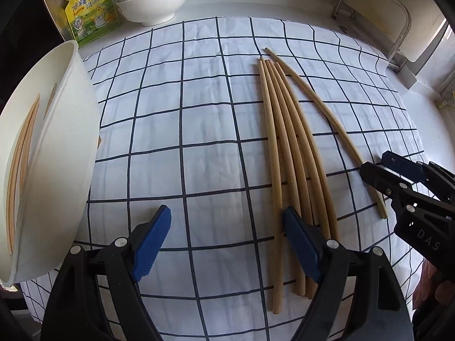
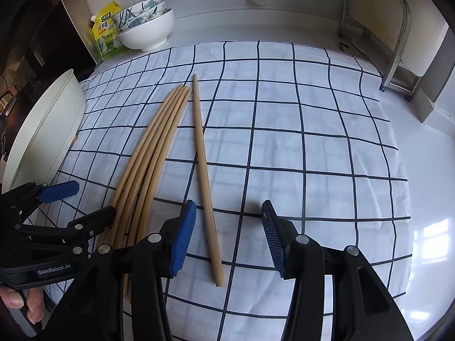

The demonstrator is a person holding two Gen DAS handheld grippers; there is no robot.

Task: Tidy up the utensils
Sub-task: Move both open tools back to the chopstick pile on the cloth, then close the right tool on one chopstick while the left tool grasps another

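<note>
We record a white countertop [image 2: 426, 170] carrying a white cloth with dark grid lines [image 2: 284, 130]. On the cloth: a bundle of wooden chopsticks [image 2: 153, 147], one single chopstick [image 2: 203, 156] just beside it. On the bare counter behind: stacked bowls [image 2: 148, 28], a yellow seasoning pouch [image 2: 106, 32], a metal rack [image 2: 395, 42].

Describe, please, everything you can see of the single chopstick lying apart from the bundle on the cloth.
The lone chopstick is a plain, pale tan stick, wood or bamboo by its look, round and slightly tapered. It lies flat on the white cloth with dark grid lines, just right of the chopstick bundle, near it at the far end and apart from it nearer the camera. The open right gripper hovers above its near end; nothing grips it.
</note>
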